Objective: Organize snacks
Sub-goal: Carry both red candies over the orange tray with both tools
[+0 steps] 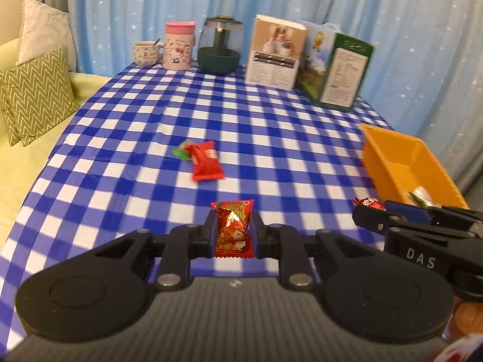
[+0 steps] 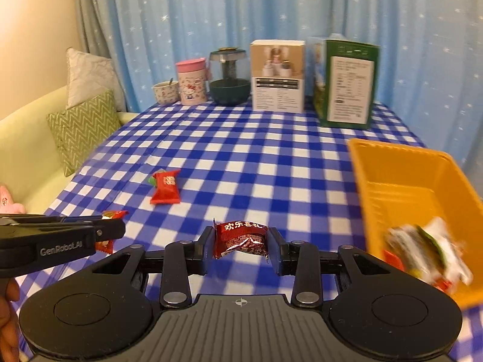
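My left gripper (image 1: 231, 221) is shut on a red snack packet with cartoon print (image 1: 233, 230), held above the checked cloth. My right gripper (image 2: 241, 242) is shut on a dark red candy wrapper with white characters (image 2: 241, 239). That right gripper (image 1: 366, 209) shows side-on at the right of the left wrist view, beside the orange bin (image 1: 389, 150). The left gripper (image 2: 116, 226) enters the right wrist view from the left. A red packet (image 1: 208, 163) lies on the cloth over a small green candy (image 1: 180, 152). The orange bin (image 2: 401, 163) holds several wrapped snacks (image 2: 428, 250).
At the table's far edge stand a mug (image 1: 146, 52), a pink tumbler (image 1: 178, 45), a dark glass jar (image 1: 219, 46), a beige box (image 1: 274, 52) and a green box (image 1: 338, 71). A sofa with cushions (image 1: 36, 90) lies left. Blue curtain behind.
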Demonstrator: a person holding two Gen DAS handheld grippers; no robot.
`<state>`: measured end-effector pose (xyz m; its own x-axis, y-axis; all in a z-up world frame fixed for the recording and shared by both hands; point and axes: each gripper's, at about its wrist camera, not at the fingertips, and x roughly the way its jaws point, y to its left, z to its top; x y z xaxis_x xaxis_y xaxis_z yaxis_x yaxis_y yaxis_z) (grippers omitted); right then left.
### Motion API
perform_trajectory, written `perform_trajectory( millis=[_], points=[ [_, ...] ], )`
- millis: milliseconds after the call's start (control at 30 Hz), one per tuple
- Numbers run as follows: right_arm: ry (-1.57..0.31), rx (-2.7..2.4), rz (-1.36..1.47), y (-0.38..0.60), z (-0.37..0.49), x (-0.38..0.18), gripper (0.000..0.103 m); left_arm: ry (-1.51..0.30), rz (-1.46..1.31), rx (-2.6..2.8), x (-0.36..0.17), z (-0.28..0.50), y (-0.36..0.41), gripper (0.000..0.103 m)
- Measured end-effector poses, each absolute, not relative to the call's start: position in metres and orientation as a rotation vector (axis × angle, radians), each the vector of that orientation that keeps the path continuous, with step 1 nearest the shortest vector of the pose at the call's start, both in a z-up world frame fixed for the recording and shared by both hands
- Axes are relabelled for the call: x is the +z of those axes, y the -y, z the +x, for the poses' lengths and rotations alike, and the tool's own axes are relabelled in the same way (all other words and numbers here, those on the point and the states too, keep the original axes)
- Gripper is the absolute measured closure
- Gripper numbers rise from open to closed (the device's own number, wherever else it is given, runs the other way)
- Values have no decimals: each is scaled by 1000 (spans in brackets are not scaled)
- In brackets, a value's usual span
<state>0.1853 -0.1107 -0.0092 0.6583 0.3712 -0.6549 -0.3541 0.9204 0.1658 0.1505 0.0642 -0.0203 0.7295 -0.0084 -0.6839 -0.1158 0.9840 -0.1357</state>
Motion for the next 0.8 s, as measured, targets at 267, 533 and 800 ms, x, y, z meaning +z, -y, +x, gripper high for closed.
perform_trajectory(
  millis=[267, 533, 800],
  points=[
    [-745, 343, 43, 157, 136, 13, 65, -738, -158, 3, 4, 110, -23, 84],
    [-741, 292, 66, 191, 106, 26, 65, -733, -135, -52, 16, 87, 10, 84],
    [-742, 272, 73, 207, 95, 32, 65, -722, -121, -77, 22, 83, 28, 84]
  ],
)
